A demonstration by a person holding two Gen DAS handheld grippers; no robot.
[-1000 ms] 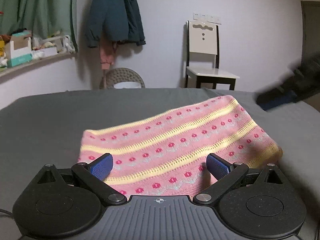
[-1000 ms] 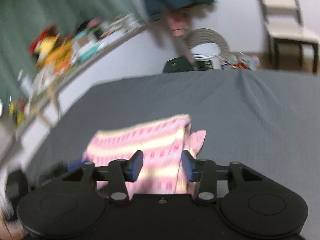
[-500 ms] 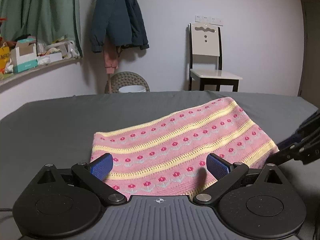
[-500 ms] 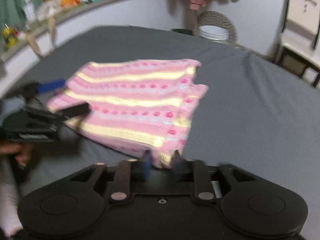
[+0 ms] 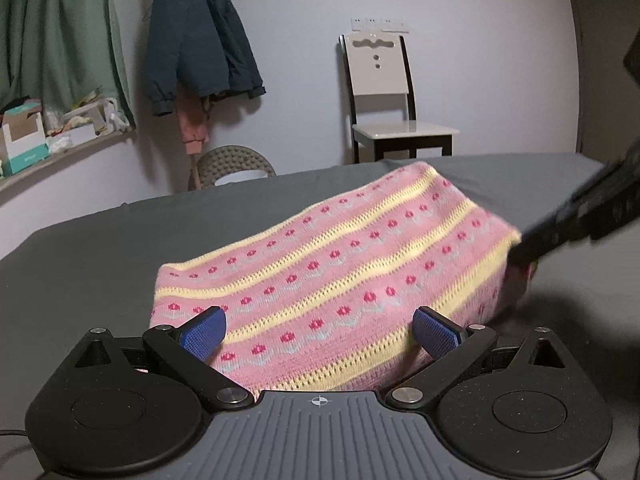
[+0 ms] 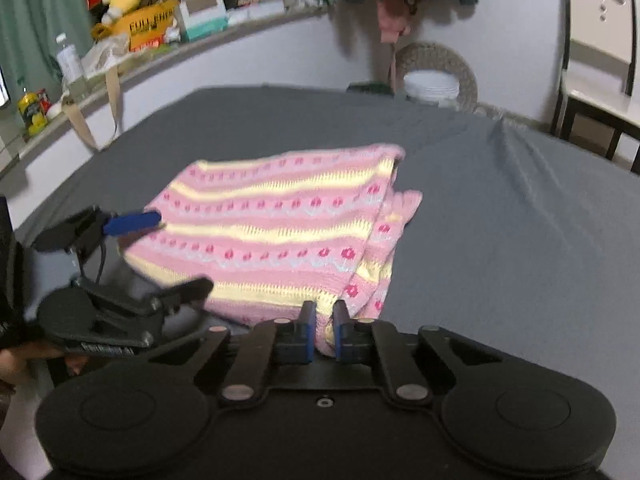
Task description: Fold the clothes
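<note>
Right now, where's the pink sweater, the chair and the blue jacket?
pink sweater (image 5: pixel 340 280), left wrist view, middle of its striped top.
chair (image 5: pixel 378 68), left wrist view, cream backrest.
blue jacket (image 5: pixel 200 44), left wrist view, hanging body.

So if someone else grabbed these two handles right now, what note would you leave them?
Right gripper: fingers shut on the near corner of the pink striped knit.
Left gripper: fingers wide open, over the knit's near edge, gripping nothing.
The knit lies on the grey bed sheet, already folded into a layered rectangle; a small flap sticks out on the side toward the chair.
Done: at least one fold, judging by the layers.
Left: probably close the left gripper on its edge, bring both corners across for another fold, then tidy the flap.
</note>
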